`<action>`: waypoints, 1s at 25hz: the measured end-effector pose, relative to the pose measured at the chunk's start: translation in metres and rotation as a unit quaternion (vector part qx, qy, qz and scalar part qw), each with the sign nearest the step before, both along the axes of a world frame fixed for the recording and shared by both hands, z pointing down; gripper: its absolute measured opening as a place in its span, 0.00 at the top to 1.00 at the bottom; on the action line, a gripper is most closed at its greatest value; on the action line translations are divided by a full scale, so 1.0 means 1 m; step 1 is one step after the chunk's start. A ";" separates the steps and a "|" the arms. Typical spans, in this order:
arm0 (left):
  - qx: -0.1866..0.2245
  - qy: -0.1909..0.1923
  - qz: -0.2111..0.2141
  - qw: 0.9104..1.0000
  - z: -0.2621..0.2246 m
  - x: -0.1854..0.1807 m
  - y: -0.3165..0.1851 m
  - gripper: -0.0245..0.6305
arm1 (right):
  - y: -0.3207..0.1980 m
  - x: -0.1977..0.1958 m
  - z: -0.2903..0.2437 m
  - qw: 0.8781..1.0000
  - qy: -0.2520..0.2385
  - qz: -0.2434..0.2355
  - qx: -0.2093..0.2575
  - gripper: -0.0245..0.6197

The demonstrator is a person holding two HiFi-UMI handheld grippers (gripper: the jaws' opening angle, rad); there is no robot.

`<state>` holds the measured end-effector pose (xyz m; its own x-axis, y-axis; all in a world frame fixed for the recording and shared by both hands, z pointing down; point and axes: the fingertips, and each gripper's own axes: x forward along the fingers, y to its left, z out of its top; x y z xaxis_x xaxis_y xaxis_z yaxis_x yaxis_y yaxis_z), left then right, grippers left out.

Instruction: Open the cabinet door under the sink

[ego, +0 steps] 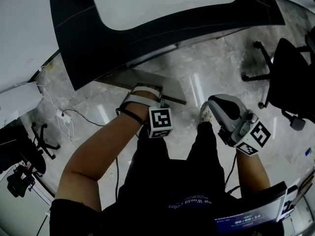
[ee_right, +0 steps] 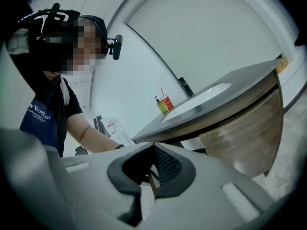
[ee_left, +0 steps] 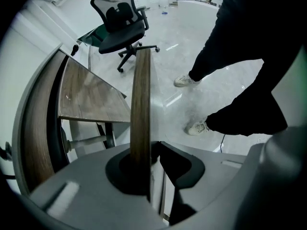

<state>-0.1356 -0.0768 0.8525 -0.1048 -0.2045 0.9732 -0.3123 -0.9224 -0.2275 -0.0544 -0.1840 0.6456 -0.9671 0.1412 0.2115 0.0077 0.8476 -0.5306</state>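
The dark counter (ego: 162, 33) with its white basin (ego: 162, 1) lies at the top of the head view. Below it the wooden cabinet door (ego: 167, 86) stands swung out over the marble floor. My left gripper (ego: 146, 93) points down and is shut on that door's top edge. In the left gripper view the door's edge (ee_left: 140, 104) runs upright between the jaws of the left gripper (ee_left: 151, 162). My right gripper (ego: 212, 105) hangs apart at the right, jaws together and holding nothing. In its own view the right gripper (ee_right: 152, 169) faces the counter (ee_right: 216, 104) and the curved wooden front (ee_right: 244, 138).
A black office chair (ego: 290, 68) stands at the right, another chair (ego: 29, 146) at the left. White cables (ego: 64, 114) trail over the floor near the cabinet. A soap bottle (ee_right: 158, 104) and a red cup (ee_right: 167, 102) stand on the counter. The person's shoe (ee_left: 199, 127) is beside the door.
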 end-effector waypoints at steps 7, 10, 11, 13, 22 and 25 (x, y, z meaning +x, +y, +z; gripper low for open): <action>-0.007 0.065 0.027 0.997 -0.002 0.009 0.018 0.85 | 0.031 -0.025 -0.008 0.998 0.002 0.070 0.003 0.96; -0.006 0.076 0.049 0.996 -0.003 0.013 0.028 0.85 | 0.039 -0.017 -0.006 0.994 0.005 0.108 0.004 0.96; -0.006 0.075 0.056 0.996 -0.002 0.013 0.030 0.85 | 0.042 -0.013 -0.005 0.993 0.006 0.121 0.003 0.96; -0.006 0.073 0.065 0.995 -0.002 0.013 0.032 0.85 | 0.047 -0.003 -0.004 0.990 0.006 0.141 0.003 0.96; -0.041 0.080 0.094 0.992 -0.001 0.015 0.068 0.85 | 0.094 0.062 -0.014 0.974 0.004 0.226 0.015 0.96; -0.050 0.072 0.098 0.991 0.002 0.014 0.075 0.85 | 0.117 0.089 -0.019 0.969 0.005 0.247 0.022 0.96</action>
<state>-0.1218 -0.0015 0.8544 0.0686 -0.1095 0.9916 -0.1475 -0.9842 -0.0984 0.0344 -0.0672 0.6270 -0.9124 -0.3471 0.2170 -0.4093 0.7680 -0.4926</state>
